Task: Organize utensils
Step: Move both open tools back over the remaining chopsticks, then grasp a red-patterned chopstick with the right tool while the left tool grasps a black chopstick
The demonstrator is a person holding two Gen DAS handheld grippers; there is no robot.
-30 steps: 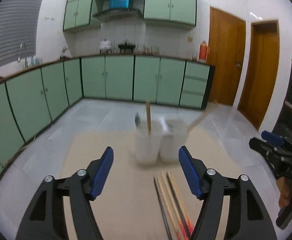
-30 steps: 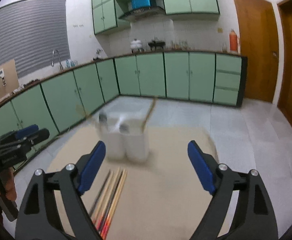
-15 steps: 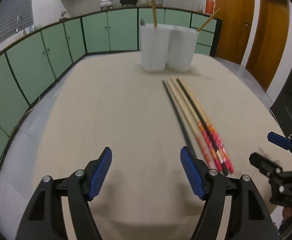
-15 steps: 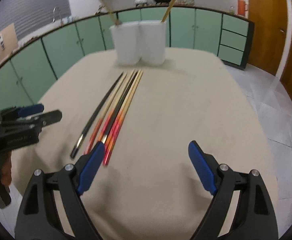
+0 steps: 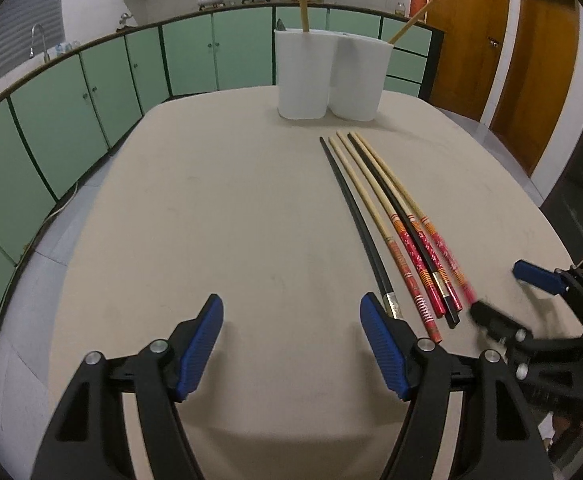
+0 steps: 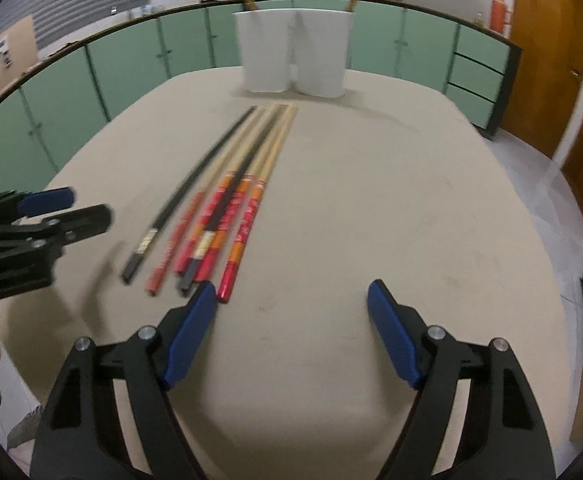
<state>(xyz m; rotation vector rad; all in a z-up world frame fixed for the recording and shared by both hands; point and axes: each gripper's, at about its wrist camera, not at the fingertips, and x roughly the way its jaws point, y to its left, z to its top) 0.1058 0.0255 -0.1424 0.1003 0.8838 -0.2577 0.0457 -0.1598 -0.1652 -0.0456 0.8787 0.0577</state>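
Several chopsticks [image 5: 395, 224], black and bamboo with red-orange ends, lie side by side on the beige table [image 5: 219, 208]; they also show in the right wrist view [image 6: 235, 196]. Two white holders [image 5: 331, 74] stand together at the far edge, each with a stick inside; they also show in the right wrist view [image 6: 295, 56]. My left gripper [image 5: 291, 320] is open and empty, just left of the chopsticks' near ends. My right gripper [image 6: 291, 308] is open and empty, just right of those ends.
Green kitchen cabinets [image 5: 91, 92] run around the room behind the table. Wooden doors [image 5: 503, 52] stand at the right. The right gripper shows at the left view's right edge [image 5: 531, 304]. The table's rounded edges drop to a tiled floor.
Both grippers have come down and closer to the table, from a high view of the room to a low one. The chopsticks' near ends now lie close to both grippers.
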